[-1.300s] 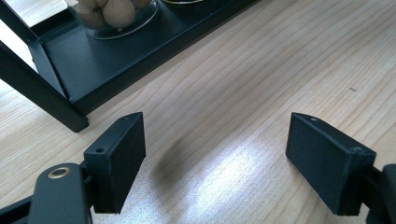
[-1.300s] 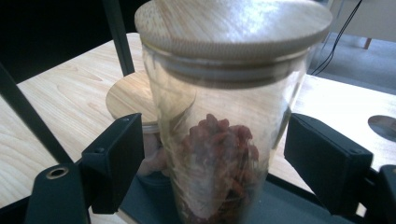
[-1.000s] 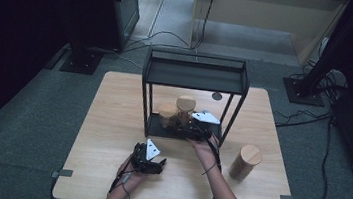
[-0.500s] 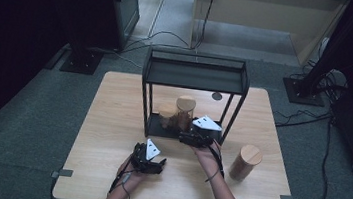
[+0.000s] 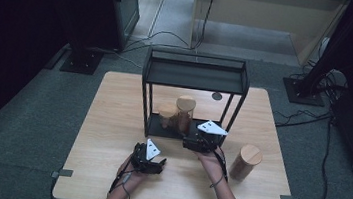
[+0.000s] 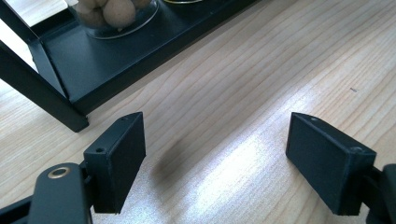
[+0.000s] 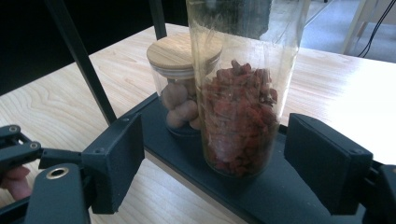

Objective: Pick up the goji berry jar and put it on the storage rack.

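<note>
A: Risk check, nearest first. Left tool [image 5: 149, 160] sits low on the desk [image 5: 111, 122] near the person's edge, jaws spread, nothing between them, only bare wood. No risk there unless it gets dragged into the rack foot.

B: And the right tool [image 7: 215, 154]?

A: Released too, jaws wide either side of the tall jar [image 7: 243, 93] of red dried bits, not touching the glass. That jar stands on the bottom shelf of the black rack [image 5: 194, 76], touching or just beside the short jar [image 7: 180, 88] of round brown things.

B: So what goes wrong?

A: My guess: a jaw clips the short jar or a rack post going in, or it grabs the tall jar low and the jar tips coming out under the top shelf. Glass looks slippery.

B: Counts?

A: Two tools, two jars in the rack, one wooden-lidded canister [image 5: 245, 162] out on the desk to the right, one rack, one desk.
</note>
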`<action>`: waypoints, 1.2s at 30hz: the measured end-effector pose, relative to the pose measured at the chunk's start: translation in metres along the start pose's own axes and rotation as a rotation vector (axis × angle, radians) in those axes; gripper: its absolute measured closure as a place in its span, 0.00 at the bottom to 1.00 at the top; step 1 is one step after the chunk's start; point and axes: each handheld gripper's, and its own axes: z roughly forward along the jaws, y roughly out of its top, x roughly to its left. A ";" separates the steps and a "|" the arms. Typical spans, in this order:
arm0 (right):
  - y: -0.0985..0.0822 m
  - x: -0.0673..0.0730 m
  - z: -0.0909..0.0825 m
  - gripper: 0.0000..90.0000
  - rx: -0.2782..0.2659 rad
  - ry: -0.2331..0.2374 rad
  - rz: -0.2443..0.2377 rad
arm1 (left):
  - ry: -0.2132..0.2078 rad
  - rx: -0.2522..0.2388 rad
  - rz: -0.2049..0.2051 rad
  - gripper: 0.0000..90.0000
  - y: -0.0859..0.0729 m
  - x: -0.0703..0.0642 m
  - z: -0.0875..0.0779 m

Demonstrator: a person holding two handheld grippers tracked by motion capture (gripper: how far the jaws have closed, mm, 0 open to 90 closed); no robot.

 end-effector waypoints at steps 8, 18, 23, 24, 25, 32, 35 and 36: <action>-0.003 -0.001 -0.010 0.22 0.012 0.027 -0.024 | 0.011 -0.002 0.011 0.22 0.000 -0.003 0.000; -0.007 -0.002 -0.021 0.22 0.016 0.039 -0.039 | 0.018 -0.007 0.017 0.22 -0.001 -0.005 -0.001; -0.006 -0.003 -0.025 0.22 0.027 0.053 -0.046 | 0.025 -0.009 0.026 0.22 -0.002 -0.007 -0.001; -0.006 -0.004 -0.026 0.22 0.027 0.055 -0.046 | 0.025 -0.010 0.026 0.22 -0.002 -0.007 -0.001; -0.006 -0.005 -0.027 0.22 0.027 0.058 -0.044 | 0.026 -0.010 0.027 0.22 -0.002 -0.007 -0.001; -0.006 -0.007 -0.036 0.22 0.033 0.063 -0.049 | 0.029 -0.012 0.032 0.22 -0.002 -0.008 -0.001; -0.007 -0.010 -0.040 0.22 0.030 0.068 -0.039 | 0.037 -0.017 0.039 0.22 -0.003 -0.011 -0.001; -0.007 -0.010 -0.041 0.22 0.028 0.068 -0.037 | 0.039 -0.018 0.040 0.22 -0.003 -0.011 -0.001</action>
